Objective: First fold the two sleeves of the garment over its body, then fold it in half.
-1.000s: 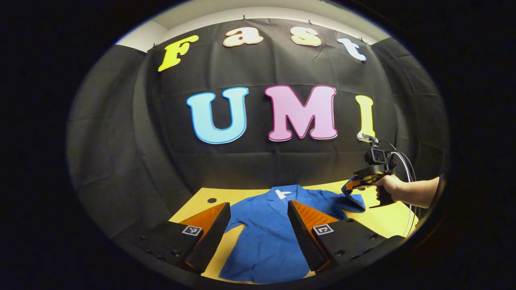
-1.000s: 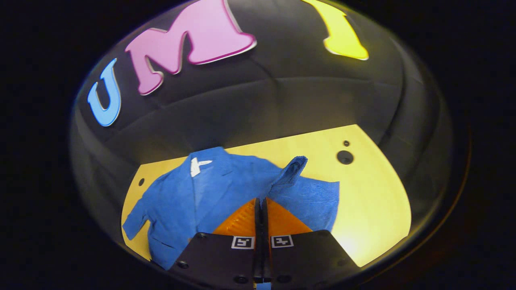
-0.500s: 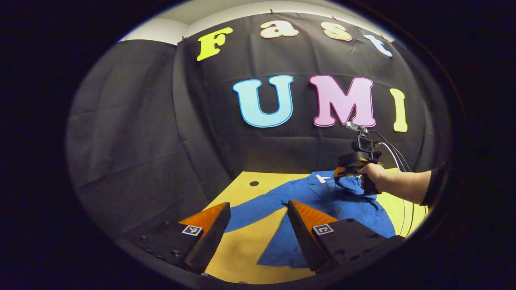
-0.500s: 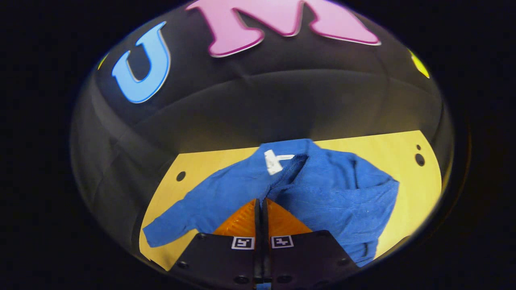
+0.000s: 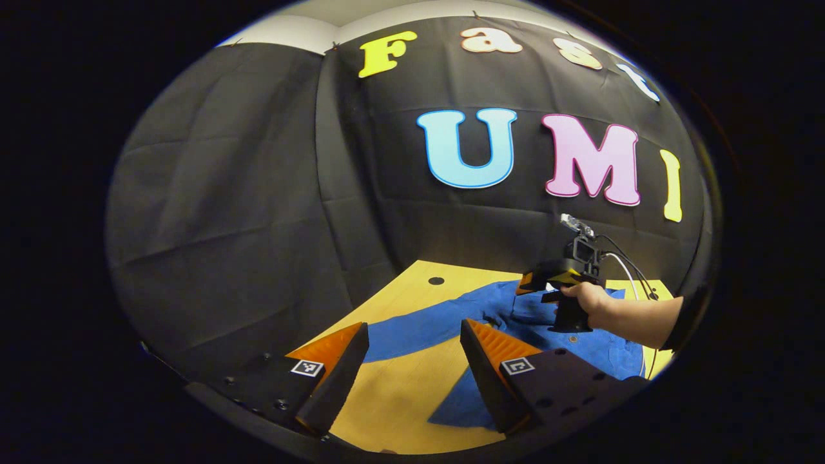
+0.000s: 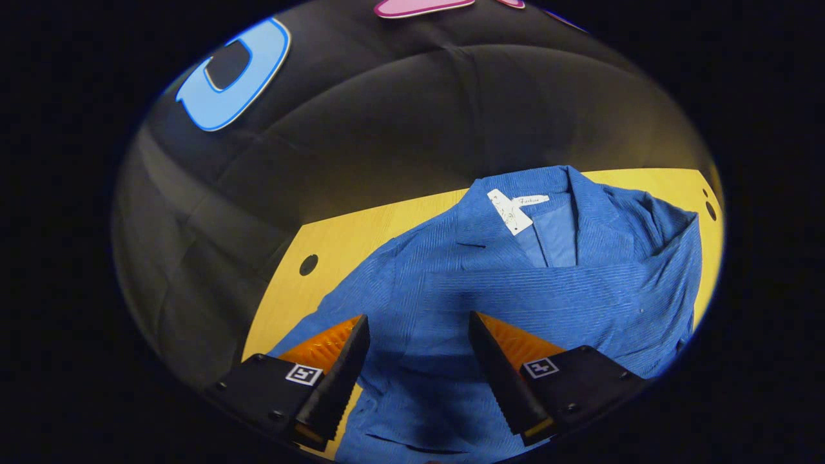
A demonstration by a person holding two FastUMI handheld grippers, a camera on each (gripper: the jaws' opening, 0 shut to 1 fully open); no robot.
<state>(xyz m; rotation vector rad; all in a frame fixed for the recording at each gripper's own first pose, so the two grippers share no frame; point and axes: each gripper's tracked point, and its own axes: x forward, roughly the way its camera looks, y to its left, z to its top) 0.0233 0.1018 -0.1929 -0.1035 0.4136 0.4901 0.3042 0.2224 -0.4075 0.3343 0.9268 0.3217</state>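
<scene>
A blue short-sleeved garment point(image 6: 490, 270) with a white neck label point(image 6: 509, 209) lies flat on the yellow table point(image 6: 335, 245). One sleeve point(image 6: 554, 293) lies folded across the body. The other sleeve point(image 5: 412, 325) stretches out sideways on the table. My right gripper point(image 6: 417, 335) hovers open just above the garment's body, nothing between its fingers. In the left gripper view the right gripper point(image 5: 527, 282) is held by a hand point(image 5: 583, 299) over the garment point(image 5: 535, 316). My left gripper point(image 5: 412, 351) is open above the table's near edge, close to the outstretched sleeve, and holds nothing.
The table point(image 5: 399, 393) has a round hole point(image 5: 436, 281) near its far left corner, seen as a hole point(image 6: 308, 264) in the right gripper view, and small holes point(image 6: 709, 209) at the far right. Black cloth walls close the booth behind and at the left.
My right gripper carried the sleeve over the body, then opened and let it go. My left gripper swung toward the outstretched sleeve and stayed open.
</scene>
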